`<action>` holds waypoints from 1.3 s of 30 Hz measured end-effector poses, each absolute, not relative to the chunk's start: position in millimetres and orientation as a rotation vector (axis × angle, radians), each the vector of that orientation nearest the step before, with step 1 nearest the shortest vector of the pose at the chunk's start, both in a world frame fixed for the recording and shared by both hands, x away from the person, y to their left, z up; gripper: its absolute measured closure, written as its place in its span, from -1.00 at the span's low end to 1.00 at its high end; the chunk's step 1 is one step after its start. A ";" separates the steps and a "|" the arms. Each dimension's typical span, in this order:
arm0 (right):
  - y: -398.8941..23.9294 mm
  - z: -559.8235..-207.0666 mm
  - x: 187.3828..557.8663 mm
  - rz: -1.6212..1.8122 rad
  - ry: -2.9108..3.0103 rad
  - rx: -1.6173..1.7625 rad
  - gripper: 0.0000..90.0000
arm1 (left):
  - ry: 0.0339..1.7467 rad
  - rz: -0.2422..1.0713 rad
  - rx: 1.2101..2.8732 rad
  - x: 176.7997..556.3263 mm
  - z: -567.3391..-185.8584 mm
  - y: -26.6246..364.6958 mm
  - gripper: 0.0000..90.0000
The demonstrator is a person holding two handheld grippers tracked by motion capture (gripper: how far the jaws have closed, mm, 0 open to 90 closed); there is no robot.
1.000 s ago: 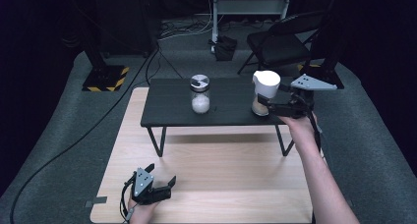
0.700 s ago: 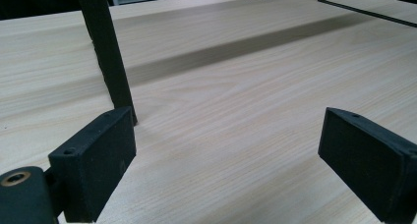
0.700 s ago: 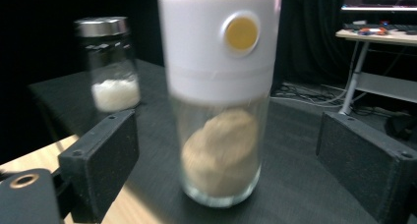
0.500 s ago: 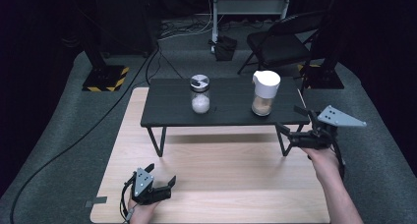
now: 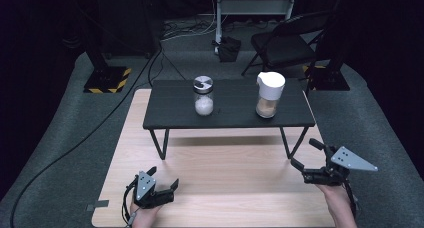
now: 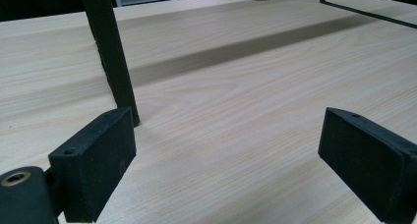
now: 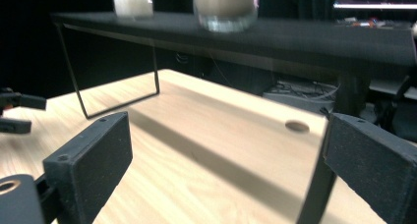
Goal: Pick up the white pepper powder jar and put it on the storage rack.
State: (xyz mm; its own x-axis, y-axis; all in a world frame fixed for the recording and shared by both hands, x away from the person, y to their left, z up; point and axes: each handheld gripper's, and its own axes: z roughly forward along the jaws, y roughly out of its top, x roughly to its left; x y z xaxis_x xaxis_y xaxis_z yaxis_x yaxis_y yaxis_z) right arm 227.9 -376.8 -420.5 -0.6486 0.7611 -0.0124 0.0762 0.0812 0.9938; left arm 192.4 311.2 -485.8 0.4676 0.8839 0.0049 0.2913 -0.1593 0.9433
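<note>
The white-lidded jar (image 5: 270, 94) stands upright at the right end of the table (image 5: 230, 119). The right tool (image 5: 313, 161), jaws just opened wide and empty, hangs below and nearest it; the left tool (image 5: 162, 184), open and empty, lies well apart.

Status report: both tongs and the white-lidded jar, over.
Right tongs open, just opened, nothing between. Left tongs open, low over the wooden board. White-lidded jar upright on black table. Nothing in the way.
</note>
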 end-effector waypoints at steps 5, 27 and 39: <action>-380.1 -451.7 217.2 1.559 1.823 0.870 -0.93 | 1.016 0.728 1.696 192.0 -486.0 311.0 -0.84; -386.9 -497.7 197.2 1.426 1.822 0.972 -0.96 | 1.016 0.725 1.687 191.4 -486.9 312.1 -0.84; -386.8 -498.1 197.0 1.434 1.814 0.991 -0.95 | 1.017 0.721 1.683 191.5 -487.2 313.3 -0.84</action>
